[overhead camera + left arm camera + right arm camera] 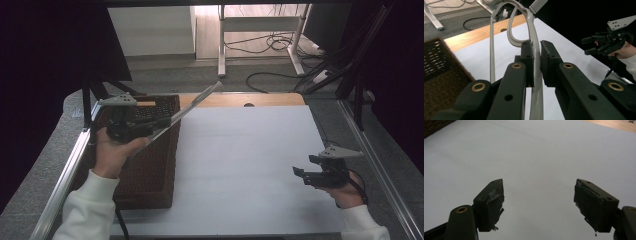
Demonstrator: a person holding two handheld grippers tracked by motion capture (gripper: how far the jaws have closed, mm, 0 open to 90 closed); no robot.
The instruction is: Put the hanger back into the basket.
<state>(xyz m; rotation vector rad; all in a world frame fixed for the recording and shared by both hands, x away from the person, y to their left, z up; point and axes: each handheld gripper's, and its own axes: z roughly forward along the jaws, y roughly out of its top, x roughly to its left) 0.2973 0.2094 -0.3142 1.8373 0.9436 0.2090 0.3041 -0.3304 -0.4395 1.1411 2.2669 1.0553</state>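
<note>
The left gripper (150, 125) clamps grey tongs (192, 105) raised above a wicker basket (150, 170); the right gripper (302, 175), jaws wide and bare, hovers over the white table (240, 165).

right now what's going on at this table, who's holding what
A person works with a hand-held gripper in each hand. The left gripper is shut on a long grey metal utensil, which looks like tongs, held up in the air and angled away over the dark woven basket at the table's left. The right gripper is open and holds nothing, hovering over the white table cover near its right edge.
</note>
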